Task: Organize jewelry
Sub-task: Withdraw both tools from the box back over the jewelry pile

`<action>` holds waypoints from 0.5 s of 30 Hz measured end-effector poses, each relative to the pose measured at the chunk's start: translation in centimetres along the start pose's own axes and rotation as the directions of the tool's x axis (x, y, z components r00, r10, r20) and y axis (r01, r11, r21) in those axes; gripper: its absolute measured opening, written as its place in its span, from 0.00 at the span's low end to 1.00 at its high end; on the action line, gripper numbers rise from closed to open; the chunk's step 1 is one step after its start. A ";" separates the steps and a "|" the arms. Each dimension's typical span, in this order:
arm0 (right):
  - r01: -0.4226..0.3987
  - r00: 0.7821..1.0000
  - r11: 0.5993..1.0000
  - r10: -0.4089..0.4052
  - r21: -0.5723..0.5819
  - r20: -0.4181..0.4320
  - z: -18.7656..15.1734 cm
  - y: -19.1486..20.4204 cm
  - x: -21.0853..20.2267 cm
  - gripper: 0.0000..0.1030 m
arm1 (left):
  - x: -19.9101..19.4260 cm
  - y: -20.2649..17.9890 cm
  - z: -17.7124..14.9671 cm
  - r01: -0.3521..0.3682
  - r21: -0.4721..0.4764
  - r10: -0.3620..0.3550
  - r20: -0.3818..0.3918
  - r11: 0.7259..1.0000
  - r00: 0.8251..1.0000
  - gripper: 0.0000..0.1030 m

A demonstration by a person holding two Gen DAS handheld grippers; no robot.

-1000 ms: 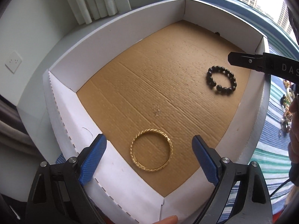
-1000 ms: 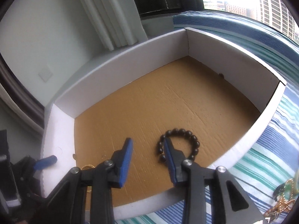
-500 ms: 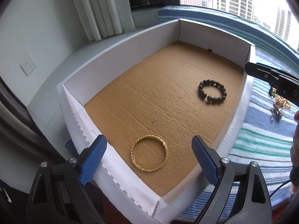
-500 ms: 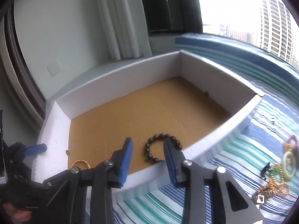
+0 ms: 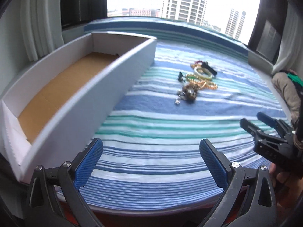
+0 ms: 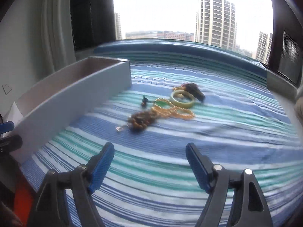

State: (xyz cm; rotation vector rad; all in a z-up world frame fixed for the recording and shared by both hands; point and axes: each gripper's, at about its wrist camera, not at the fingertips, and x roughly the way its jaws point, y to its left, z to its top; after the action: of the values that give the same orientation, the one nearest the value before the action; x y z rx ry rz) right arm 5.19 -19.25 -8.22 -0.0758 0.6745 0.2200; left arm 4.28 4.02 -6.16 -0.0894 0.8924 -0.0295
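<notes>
Both claws, left claw [image 5: 151,158] and right claw [image 6: 150,162], gape empty; the tangled jewelry pile [image 6: 161,107] beside the box [image 6: 75,92] could snag and drag.

A blue, teal and white striped cloth [image 5: 170,132] covers the surface up to the window [image 6: 170,9]. High-rise towers [image 6: 215,17] stand outside. Pale curtains [image 5: 37,19] hang at the left edge, a wall socket [image 6: 7,89] below them.
</notes>
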 end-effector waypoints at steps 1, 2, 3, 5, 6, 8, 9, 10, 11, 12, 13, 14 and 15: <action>0.026 1.000 1.000 -0.026 0.004 -0.012 -1.2 -0.9 -0.3 0.77 | 1.4 -0.6 -0.5 0.007 0.005 -0.007 -0.029 1.000 1.000 0.99; 0.049 0.998 0.999 -0.049 0.010 -0.029 -2.2 -1.8 -0.4 0.77 | 2.8 -1.4 -1.0 0.007 0.011 -0.007 -0.052 1.000 0.999 0.99; 0.069 0.996 0.997 -0.068 0.019 -0.049 -3.4 -2.8 -0.4 0.77 | 3.8 -2.2 -1.6 -0.011 0.024 0.013 -0.074 1.000 0.997 0.98; 0.098 0.991 0.994 -0.093 0.050 -0.096 -5.4 -4.4 0.1 0.77 | 5.5 -3.2 -2.7 -0.054 0.058 0.059 -0.098 0.997 0.993 0.98; 0.110 0.988 0.991 -0.101 0.076 -0.118 -6.3 -5.1 0.3 0.77 | 6.0 -3.7 -3.4 -0.075 0.075 0.082 -0.098 0.994 0.992 0.98; 0.118 0.986 0.986 -0.103 0.115 -0.132 -7.7 -6.1 0.6 0.77 | 7.2 -4.0 -4.1 -0.108 0.095 0.118 -0.113 0.990 0.986 0.98; 0.126 0.984 0.984 -0.108 0.123 -0.143 -8.4 -6.3 0.9 0.77 | 7.1 -3.8 -4.4 -0.098 0.076 0.106 -0.106 0.992 0.989 1.00; 0.133 0.985 0.984 -0.118 0.118 -0.127 -8.8 -6.3 1.0 0.78 | 7.2 -3.5 -4.4 -0.093 0.052 0.098 -0.109 0.994 0.989 1.00; 0.144 0.984 0.985 -0.132 0.097 -0.121 -8.7 -6.0 0.9 0.78 | 7.2 -3.3 -4.4 -0.087 0.036 0.091 -0.110 0.996 0.990 1.00; 0.142 0.984 0.986 -0.131 0.087 -0.119 -8.5 -5.8 1.0 0.78 | 7.2 -3.2 -4.4 -0.091 0.038 0.095 -0.109 0.995 0.990 1.00; 0.135 0.985 0.987 -0.124 0.084 -0.124 -8.3 -5.6 1.1 0.78 | 7.2 -3.2 -4.3 -0.088 0.038 0.091 -0.105 0.995 0.990 1.00; 0.128 0.985 0.988 -0.116 0.091 -0.124 -8.2 -5.7 1.3 0.79 | 7.2 -3.1 -4.3 -0.085 0.040 0.089 -0.101 0.996 0.991 1.00; 0.127 0.986 0.986 -0.114 0.104 -0.119 -8.3 -5.8 1.4 0.80 | 7.2 -3.1 -4.4 -0.085 0.040 0.088 -0.097 0.996 0.991 1.00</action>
State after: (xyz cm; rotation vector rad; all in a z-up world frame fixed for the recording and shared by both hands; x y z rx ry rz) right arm 2.52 -25.81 -15.58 -0.0220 0.7910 0.0615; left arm 5.42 0.20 -14.23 -0.0157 0.9931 0.0311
